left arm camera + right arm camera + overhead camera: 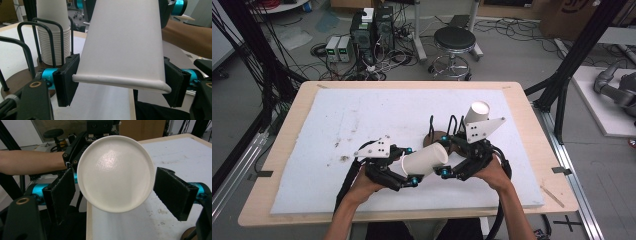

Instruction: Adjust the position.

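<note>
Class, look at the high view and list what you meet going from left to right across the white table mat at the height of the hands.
Left gripper → paper cup lying on its side → right gripper. Behind these, the wire cup rack comes before the stack of cups.

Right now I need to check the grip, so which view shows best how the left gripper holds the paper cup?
The left gripper view: both pads press the paper cup just above its rolled rim. The high view shows the cup lying sideways between the hands; the right gripper view shows its round base, with that gripper's jaws apart.
</note>
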Demonstrator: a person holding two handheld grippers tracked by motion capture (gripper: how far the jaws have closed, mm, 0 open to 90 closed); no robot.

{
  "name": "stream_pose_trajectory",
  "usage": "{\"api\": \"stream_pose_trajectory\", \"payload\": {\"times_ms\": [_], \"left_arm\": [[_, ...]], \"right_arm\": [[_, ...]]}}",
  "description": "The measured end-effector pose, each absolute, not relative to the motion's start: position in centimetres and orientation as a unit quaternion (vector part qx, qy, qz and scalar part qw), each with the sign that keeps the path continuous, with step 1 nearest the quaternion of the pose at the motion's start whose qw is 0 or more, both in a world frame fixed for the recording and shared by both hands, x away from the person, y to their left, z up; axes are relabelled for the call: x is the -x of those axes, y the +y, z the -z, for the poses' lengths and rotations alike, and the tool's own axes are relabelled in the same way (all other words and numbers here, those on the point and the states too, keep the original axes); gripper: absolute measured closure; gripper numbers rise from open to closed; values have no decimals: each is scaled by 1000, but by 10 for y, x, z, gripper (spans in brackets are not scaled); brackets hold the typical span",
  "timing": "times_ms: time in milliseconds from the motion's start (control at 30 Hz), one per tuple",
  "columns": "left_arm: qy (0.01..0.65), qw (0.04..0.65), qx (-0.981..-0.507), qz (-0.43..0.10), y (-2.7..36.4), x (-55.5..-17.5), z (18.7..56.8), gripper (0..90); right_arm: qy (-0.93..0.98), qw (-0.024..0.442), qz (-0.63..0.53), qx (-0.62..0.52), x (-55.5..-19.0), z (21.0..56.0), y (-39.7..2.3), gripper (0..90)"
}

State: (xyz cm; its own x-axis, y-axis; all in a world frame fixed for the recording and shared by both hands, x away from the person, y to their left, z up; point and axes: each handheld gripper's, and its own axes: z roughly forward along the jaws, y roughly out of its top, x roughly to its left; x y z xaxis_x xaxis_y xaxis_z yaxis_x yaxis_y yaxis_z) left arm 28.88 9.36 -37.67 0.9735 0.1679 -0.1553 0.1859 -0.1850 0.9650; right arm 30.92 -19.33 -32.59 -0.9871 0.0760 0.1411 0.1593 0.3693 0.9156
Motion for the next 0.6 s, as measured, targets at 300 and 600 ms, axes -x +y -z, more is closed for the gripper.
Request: {"api": "stream_pose_trajectory", "payload": {"times_ms": [300, 600], "left_arm": [[113, 623, -774, 7, 94, -288, 376, 263], [111, 609, -786, 6, 99, -286, 373, 266]], "right_arm": [[-825, 38, 558, 84, -309, 324, -197, 137], [-827, 36, 555, 82, -308, 322, -200, 137]]}}
